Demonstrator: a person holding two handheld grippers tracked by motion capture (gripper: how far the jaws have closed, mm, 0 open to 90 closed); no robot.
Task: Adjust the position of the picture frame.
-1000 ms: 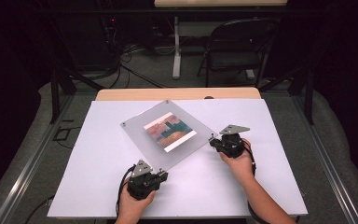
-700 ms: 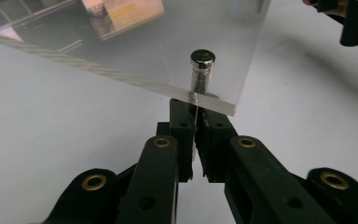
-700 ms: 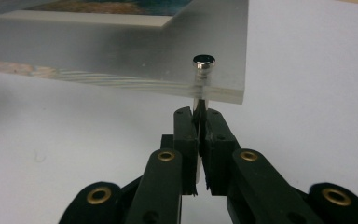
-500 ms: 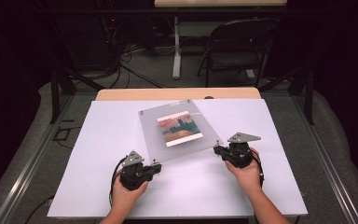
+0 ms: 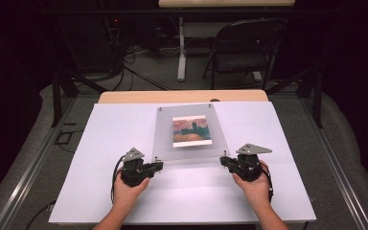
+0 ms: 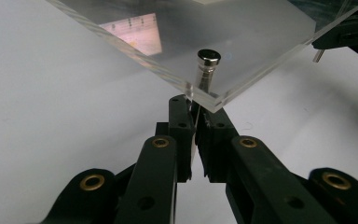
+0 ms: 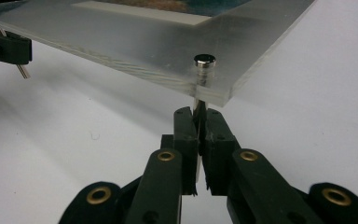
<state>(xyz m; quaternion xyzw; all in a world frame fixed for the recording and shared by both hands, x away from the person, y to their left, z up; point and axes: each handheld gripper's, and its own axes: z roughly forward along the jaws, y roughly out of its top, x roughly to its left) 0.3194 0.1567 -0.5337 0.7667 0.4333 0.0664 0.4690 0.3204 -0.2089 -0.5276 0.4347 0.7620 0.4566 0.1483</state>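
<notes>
Item: clear acrylic picture frame (image 5: 190,132), two plates sandwiching a small printed landscape picture (image 5: 191,131), with metal standoff pins at the corners. Location: we hold it over the middle of the white table (image 5: 100,143), its near edge lifted by our two tools and its far edge toward the wooden strip (image 5: 182,96) at the table's back; whether that far edge rests on the surface we cannot tell. Left gripper (image 5: 157,166): jaws pressed together on the thin shaft of the near-left standoff pin (image 6: 206,67), just under the plate's corner, as the left gripper view shows. Right gripper (image 5: 224,161): jaws likewise clamped on the near-right standoff pin (image 7: 203,70), directly below the acrylic edge. Condition of work: we judge the pick-up accomplished, since both near corners are secured and the frame sits square to us, picture side up and readable. Outstanding: the frame remains in our grip, so setting it down or standing it at its final place and letting go of both pins appear to be what is left; the pictures give no marked destination. Handling note: the grip is on slender pins alone, so we would expect the plate to pivot or slip if the two hands do not travel together. Surroundings: a folding chair (image 5: 242,48) and cables on the floor beyond the table, well apart from the work.
</notes>
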